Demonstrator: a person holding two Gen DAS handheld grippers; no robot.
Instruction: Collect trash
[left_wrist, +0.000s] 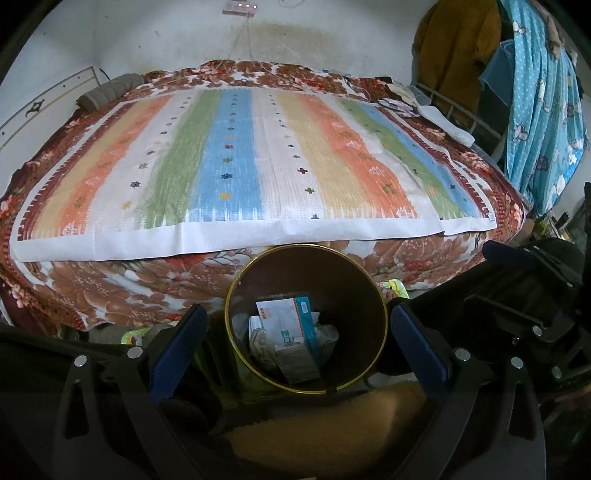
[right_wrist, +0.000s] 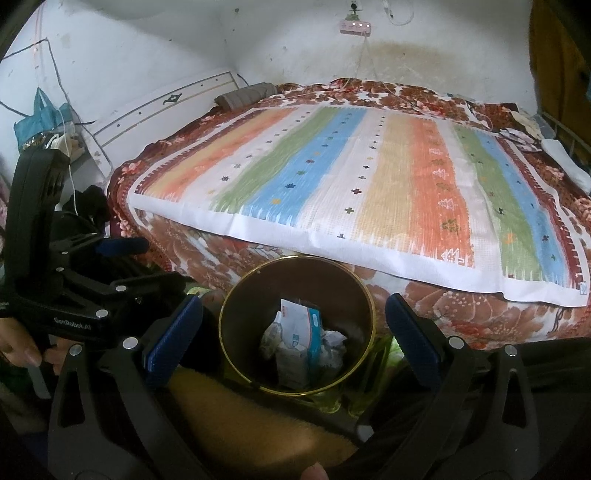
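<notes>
Striped bedspread (left_wrist: 236, 162) behind | round brown gold-rimmed bin (left_wrist: 354, 295) holds white-and-blue cardboard box (left_wrist: 288, 325), crumpled paper (right_wrist: 334, 341) | left gripper (left_wrist: 299, 347), right gripper (right_wrist: 293, 338) both spread, empty

Dim, flat indoor light with a cool cast in both views. The striped cover (left_wrist: 236, 162) is smeared by motion blur, lower frames fall into shadow, and fisheye bending curves the dark corners.

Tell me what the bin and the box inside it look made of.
Bin: dark brown smooth wall with a shiny gold rim, probably metal or hard plastic.
Box: printed white and blue cardboard, judging by its flat faces and folded edges.
</notes>
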